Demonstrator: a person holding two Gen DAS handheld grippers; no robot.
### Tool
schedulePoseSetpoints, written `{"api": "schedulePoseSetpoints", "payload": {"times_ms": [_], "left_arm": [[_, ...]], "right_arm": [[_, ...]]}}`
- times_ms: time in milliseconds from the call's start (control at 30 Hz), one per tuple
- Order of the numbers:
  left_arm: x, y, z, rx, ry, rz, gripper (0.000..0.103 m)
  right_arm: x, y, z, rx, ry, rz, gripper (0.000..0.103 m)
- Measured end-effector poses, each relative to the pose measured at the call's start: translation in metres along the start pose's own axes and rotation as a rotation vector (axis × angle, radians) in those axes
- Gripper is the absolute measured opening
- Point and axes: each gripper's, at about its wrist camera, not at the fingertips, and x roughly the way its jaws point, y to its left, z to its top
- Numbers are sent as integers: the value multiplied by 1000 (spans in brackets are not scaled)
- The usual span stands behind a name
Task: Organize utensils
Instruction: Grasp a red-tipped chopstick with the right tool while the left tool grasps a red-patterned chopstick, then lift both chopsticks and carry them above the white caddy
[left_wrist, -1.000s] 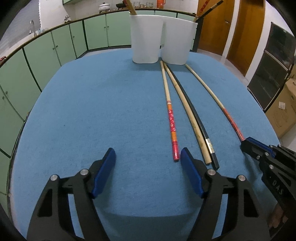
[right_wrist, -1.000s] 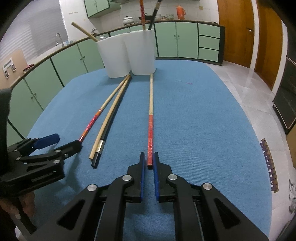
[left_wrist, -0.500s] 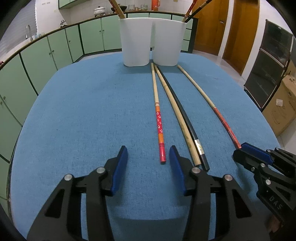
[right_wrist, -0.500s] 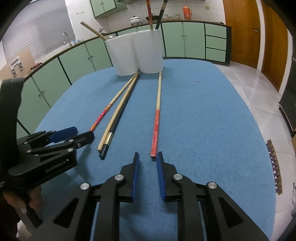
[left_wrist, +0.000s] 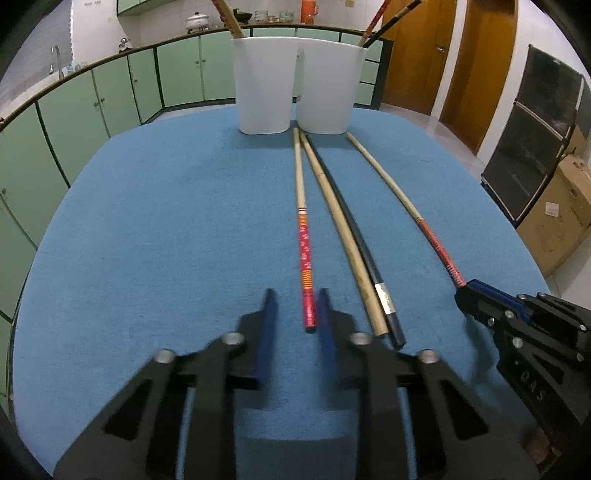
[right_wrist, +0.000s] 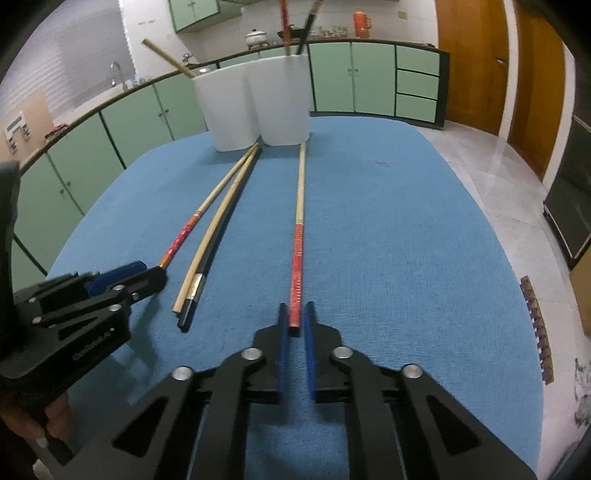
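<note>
Both grippers have closed in: left gripper (left_wrist: 293, 295) fingers spread around a pink-handled chopstick (left_wrist: 306, 269), right gripper (right_wrist: 295, 314) fingers spread around a red-handled chopstick (right_wrist: 296, 273), both lying before the white cups (left_wrist: 264, 85) on the bench (left_wrist: 147, 221); no readable writing.

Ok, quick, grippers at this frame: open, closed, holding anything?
Left gripper: open around the red-patterned chopstick, not clamped.
Right gripper: open around the red-striped chopstick, not clamped.

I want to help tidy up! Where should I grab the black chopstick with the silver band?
Probably grip the black chopstick with the silver band at its near end, from above. It lies flat against the plain bamboo chopstick, so the fingers should straddle it carefully.
</note>
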Motion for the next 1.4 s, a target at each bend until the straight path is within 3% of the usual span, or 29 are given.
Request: {"api": "schedulePoseSetpoints", "payload": {"times_ms": [33, 200, 433, 733, 1133, 1400], "left_arm": [[0, 0, 0, -1, 1, -9, 5], [-8, 7, 2, -20, -3, -40, 5], [-66, 13, 22, 28, -124, -31, 5], [-140, 21, 73, 42, -313, -76, 5], [-177, 22, 135, 90, -401, -133, 5], [-204, 24, 168, 114, -496, -124, 5]], "right_arm": [[0, -2, 0, 7, 0, 8, 6], [-7, -2, 1, 5, -21, 13, 6], [-49, 0, 22, -35, -110, 3, 6], [-115, 8, 78, -126, -246, 8, 6], [-155, 32, 157, -285, -267, 101, 6], [-188, 45, 203, -338, -327, 161, 6]]}}
